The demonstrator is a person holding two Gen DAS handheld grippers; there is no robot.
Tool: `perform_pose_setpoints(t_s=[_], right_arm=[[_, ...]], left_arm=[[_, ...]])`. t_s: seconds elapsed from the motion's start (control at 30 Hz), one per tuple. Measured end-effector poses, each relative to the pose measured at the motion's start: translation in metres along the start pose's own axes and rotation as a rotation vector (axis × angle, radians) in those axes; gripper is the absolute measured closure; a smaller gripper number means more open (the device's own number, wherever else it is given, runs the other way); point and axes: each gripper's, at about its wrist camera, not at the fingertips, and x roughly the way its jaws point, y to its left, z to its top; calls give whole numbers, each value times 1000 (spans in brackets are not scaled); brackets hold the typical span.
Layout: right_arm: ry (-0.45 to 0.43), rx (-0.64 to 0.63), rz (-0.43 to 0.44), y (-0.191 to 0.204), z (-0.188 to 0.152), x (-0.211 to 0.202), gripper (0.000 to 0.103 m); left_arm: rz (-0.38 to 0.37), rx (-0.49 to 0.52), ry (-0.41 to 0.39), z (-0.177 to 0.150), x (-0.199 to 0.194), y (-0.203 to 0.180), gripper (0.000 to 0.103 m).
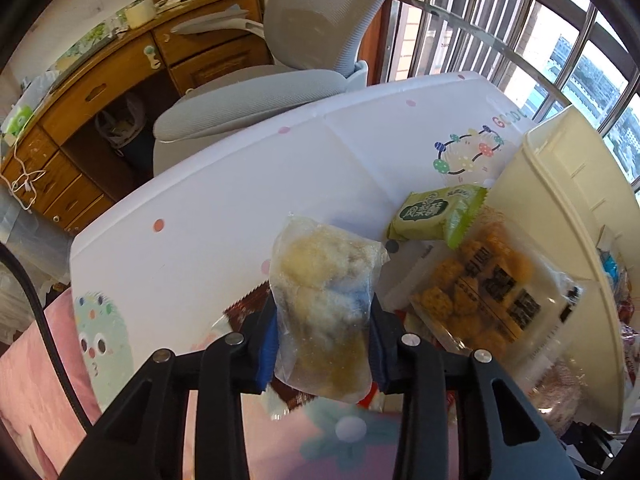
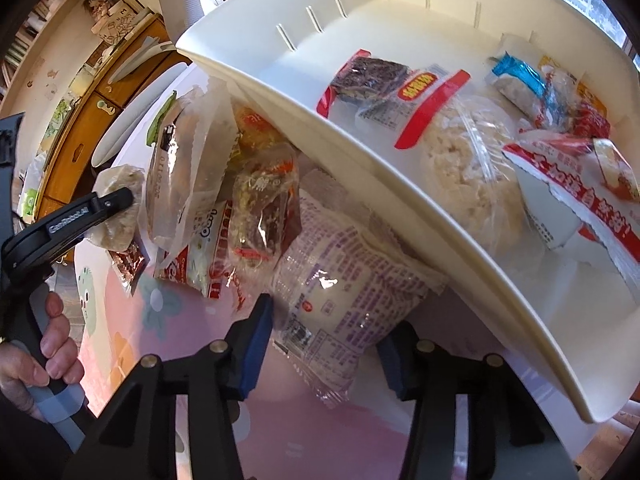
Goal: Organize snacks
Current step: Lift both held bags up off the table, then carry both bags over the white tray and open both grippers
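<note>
I have the left gripper (image 1: 324,344) clenched on a clear pouch of pale yellowish snacks (image 1: 324,300), its blue pads pressing both sides, and the pouch hangs clear of the white table (image 1: 224,184) with its cartoon prints. Behind it, toward the table's far right, a green packet (image 1: 436,216) lies beside a clear bag of orange fried pieces (image 1: 480,292), which leans against the wall of the cream bin (image 1: 560,216). A brown foil wrapper (image 1: 248,304) lies flat under the lifted pouch.

My right gripper (image 2: 324,356) straddles a white packet with purple print (image 2: 340,288) lying on the table at the bin's near wall; the left pad sits just beside the packet and the right pad stands off it, so I am not gripping it. No earlier frame tells me more. The cream bin in the right wrist view (image 2: 360,152) already holds a round rice cake pack (image 2: 472,160), a red-and-white bag (image 2: 580,184) and a blue-ended packet (image 2: 516,80). A hand (image 2: 44,344) holds the left gripper's handle at the table's near left edge.
</note>
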Motion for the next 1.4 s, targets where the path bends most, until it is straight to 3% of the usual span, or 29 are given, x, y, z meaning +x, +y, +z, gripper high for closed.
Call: perform_pose_setpoints(t_s=[0.33, 0.57, 1.07, 1.4], right_arm=[[134, 23, 66, -7, -16, -9, 62], [186, -27, 107, -9, -40, -29, 62], [57, -167, 169, -34, -84, -110, 62], [-33, -216, 191, -52, -74, -153, 62]], left_arm=[[6, -31, -29, -30, -62, -8, 68], [13, -62, -38, -69, -103, -17, 68], [-2, -127, -69, -150, -174, -46, 68], [-64, -108, -92, -174, -210, -81, 68]])
